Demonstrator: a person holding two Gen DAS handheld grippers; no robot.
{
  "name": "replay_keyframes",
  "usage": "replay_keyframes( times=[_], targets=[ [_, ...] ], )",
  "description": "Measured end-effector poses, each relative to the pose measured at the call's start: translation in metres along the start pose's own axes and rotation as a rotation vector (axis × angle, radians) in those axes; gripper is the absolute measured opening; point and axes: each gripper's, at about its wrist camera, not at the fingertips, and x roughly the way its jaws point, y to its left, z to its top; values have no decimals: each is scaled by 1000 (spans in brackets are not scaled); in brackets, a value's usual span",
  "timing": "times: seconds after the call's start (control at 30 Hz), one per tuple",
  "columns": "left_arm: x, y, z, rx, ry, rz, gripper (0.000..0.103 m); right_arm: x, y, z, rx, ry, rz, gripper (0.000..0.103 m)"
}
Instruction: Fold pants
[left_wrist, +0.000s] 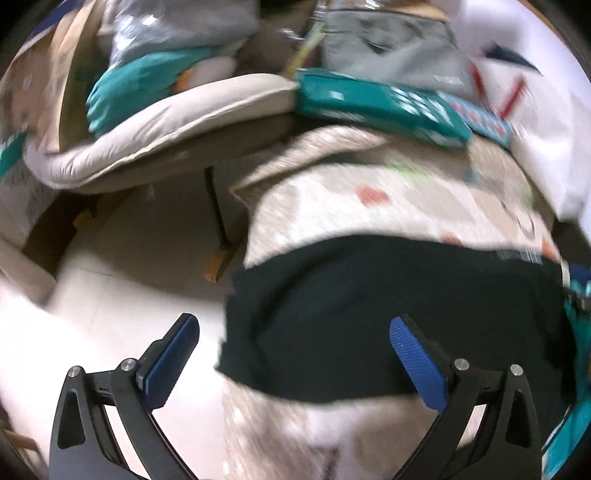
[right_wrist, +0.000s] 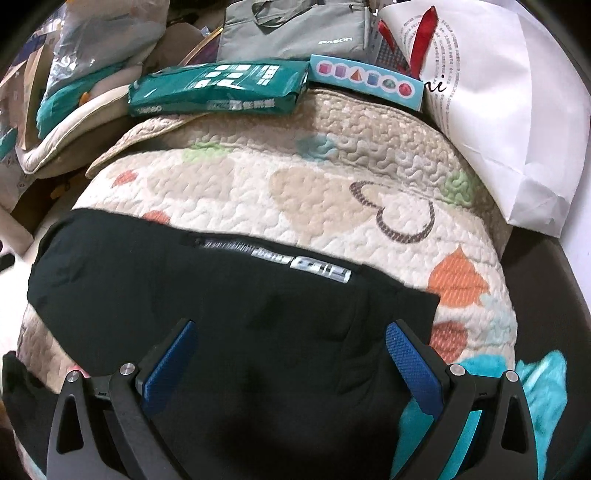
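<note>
The black pants (right_wrist: 207, 310) lie flat across a quilted cream cover with coloured hearts (right_wrist: 295, 184); a silver printed stripe runs along their far edge. My right gripper (right_wrist: 288, 328) is open and empty, just above the near part of the pants. In the blurred left wrist view the pants (left_wrist: 388, 314) lie across the cover (left_wrist: 369, 192), their left end at the cover's edge. My left gripper (left_wrist: 295, 325) is open and empty, over that left end, its left finger (left_wrist: 173, 362) over the floor.
A green package (right_wrist: 218, 88), a light-blue box (right_wrist: 365, 79), a grey bag (right_wrist: 295, 29) and a white paper bag (right_wrist: 509, 118) sit at the far edge. A beige cushion (left_wrist: 166, 122) lies left. Teal cloth (right_wrist: 535, 391) lies near right. White floor (left_wrist: 92, 314) lies left.
</note>
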Motion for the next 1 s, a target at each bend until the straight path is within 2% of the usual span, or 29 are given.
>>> replay_keyframes(
  times=[0.07, 0.2, 0.27, 0.4, 0.57, 0.63, 0.8, 0.83, 0.9, 0.93, 0.97, 1.0],
  targets=[
    [15, 18, 10, -43, 21, -9, 103, 4, -4, 7, 4, 7, 15, 103],
    [46, 38, 21, -126, 66, -81, 103, 13, -6, 18, -22, 23, 43, 103],
    [54, 32, 23, -103, 61, -87, 103, 19, -5, 25, -53, 38, 56, 103],
    [70, 9, 27, 38, 43, -82, 103, 31, -2, 33, -112, 61, 70, 103],
    [93, -18, 21, 163, 87, -96, 103, 55, 6, 39, -176, 101, 56, 102],
    [94, -21, 22, 173, 68, -104, 103, 63, 8, 44, -183, 101, 53, 101],
    [103, -12, 26, 103, 107, -161, 102, 84, 24, 55, -227, 116, 76, 100],
    [104, -12, 25, 98, 109, -170, 98, 88, 28, 55, -238, 127, 82, 95],
    [97, -16, 27, 127, 106, -200, 70, 94, 35, 53, -235, 157, 142, 71],
    [94, -20, 28, 138, 100, -194, 60, 93, 37, 52, -223, 161, 175, 49],
    [90, -21, 31, 146, 92, -189, 39, 91, 39, 52, -221, 157, 177, 37],
    [87, -21, 32, 144, 86, -184, 19, 89, 42, 51, -231, 154, 168, 31]
  ],
)
